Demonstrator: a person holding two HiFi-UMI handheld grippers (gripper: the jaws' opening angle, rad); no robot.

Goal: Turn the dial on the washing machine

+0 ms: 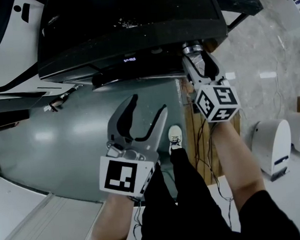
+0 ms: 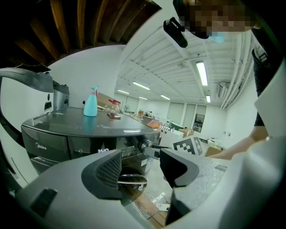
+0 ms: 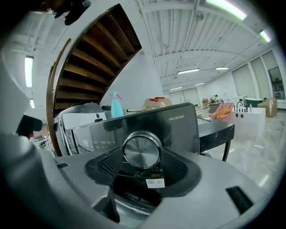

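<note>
Right claw grips the dial — it sits squarely between the pads, touching both.

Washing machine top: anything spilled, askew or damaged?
Nothing serious. The washing machine has a patch of pale specks on its dark top, dust or residue, cannot tell which. The teal spray bottle stands upright, with a small reddish item lying near it. No damage visible.
</note>
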